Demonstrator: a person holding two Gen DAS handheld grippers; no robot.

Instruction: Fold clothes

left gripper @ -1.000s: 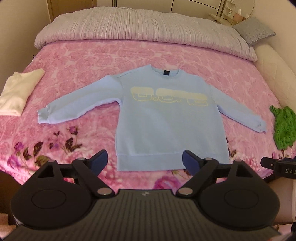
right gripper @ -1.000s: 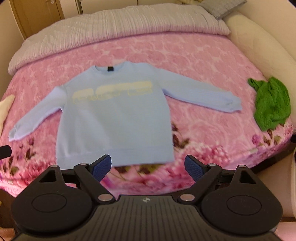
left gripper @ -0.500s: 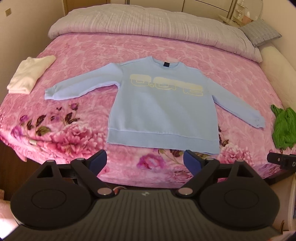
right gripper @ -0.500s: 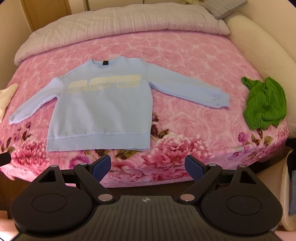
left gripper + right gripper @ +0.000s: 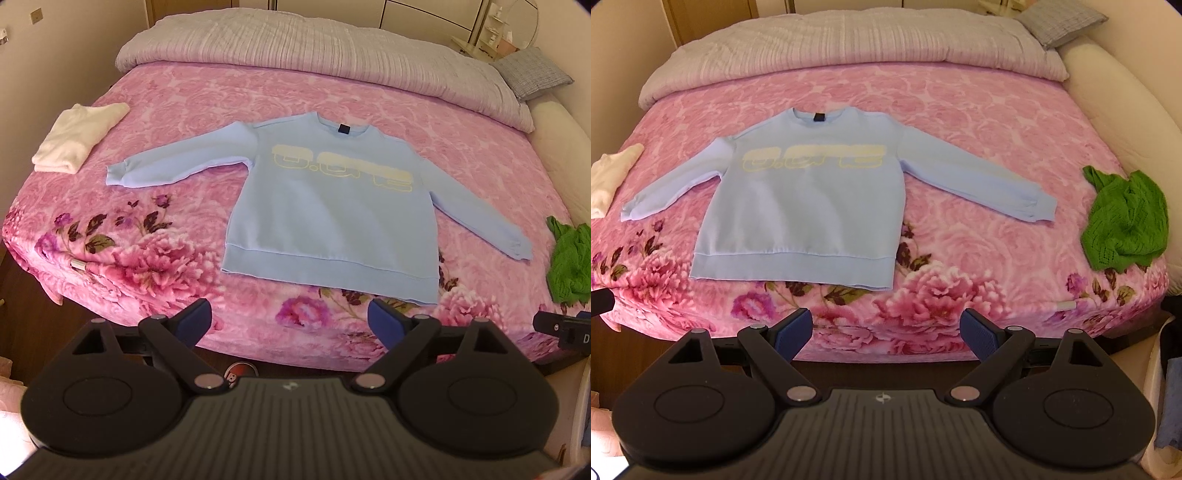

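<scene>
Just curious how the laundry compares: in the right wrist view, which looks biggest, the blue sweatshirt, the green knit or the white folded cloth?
1. Blue sweatshirt, clearly largest.
2. Green knit.
3. White folded cloth, though the frame edge cuts it off, so this rank is unsure.

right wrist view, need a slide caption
Open right gripper faces a light blue sweatshirt spread flat on the pink floral blanket.

One blue sweatshirt, one folded cream garment, one crumpled green garment, one grey duvet, one grey pillow.
</scene>
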